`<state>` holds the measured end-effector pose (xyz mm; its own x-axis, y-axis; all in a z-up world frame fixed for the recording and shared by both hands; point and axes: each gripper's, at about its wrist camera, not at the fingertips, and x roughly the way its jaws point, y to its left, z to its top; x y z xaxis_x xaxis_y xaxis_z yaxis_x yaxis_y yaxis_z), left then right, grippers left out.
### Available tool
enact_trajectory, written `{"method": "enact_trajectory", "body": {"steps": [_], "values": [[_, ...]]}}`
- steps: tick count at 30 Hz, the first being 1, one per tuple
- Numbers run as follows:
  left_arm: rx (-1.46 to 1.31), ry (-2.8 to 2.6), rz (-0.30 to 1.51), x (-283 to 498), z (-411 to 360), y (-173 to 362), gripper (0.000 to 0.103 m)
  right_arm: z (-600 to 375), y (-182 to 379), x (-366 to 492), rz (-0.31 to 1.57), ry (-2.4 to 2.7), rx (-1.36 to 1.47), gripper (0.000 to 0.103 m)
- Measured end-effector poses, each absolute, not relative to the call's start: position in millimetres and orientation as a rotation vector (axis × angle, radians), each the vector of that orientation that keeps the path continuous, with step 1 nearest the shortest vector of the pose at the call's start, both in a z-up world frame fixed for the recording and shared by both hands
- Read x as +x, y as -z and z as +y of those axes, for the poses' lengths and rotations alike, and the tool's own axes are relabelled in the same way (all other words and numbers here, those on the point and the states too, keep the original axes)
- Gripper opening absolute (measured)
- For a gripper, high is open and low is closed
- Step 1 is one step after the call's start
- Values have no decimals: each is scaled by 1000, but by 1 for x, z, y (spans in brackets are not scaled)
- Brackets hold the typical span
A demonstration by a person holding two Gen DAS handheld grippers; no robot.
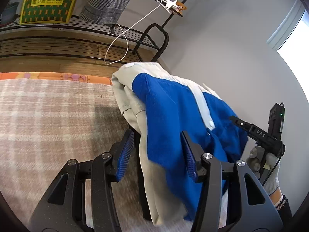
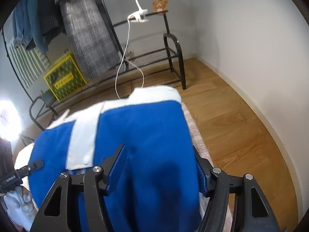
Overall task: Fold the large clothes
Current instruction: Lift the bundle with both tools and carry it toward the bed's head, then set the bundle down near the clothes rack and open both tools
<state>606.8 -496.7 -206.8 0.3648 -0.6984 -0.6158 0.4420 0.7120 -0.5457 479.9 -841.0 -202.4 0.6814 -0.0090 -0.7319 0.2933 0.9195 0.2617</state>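
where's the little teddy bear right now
In the right wrist view the teddy bear sits top centre on the black rack's upper shelf, beside the white clip.

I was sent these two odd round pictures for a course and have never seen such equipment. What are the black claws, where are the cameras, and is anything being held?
No robot here: a person holds a two-finger gripper in each hand, each carrying a wide-angle camera looking along its fingers. One picture is from the left gripper, the other from the right gripper. A gloved hand shows at one edge. Between them a blue and cream jacket lies folded on a checked blanket. Both grippers' jaws stand apart with cloth between them, the pads not pressing it, so nothing is gripped.
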Motion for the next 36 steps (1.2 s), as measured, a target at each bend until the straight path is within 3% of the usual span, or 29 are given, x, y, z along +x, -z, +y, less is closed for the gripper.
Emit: {"method": "enact_trajectory", "body": {"steps": [18, 36], "values": [[-244, 769, 753, 475, -421, 46, 51, -776, 49, 367, 641, 167, 311, 66], [-57, 856, 482, 267, -349, -107, 51, -659, -115, 195, 460, 111, 215, 66]]}}
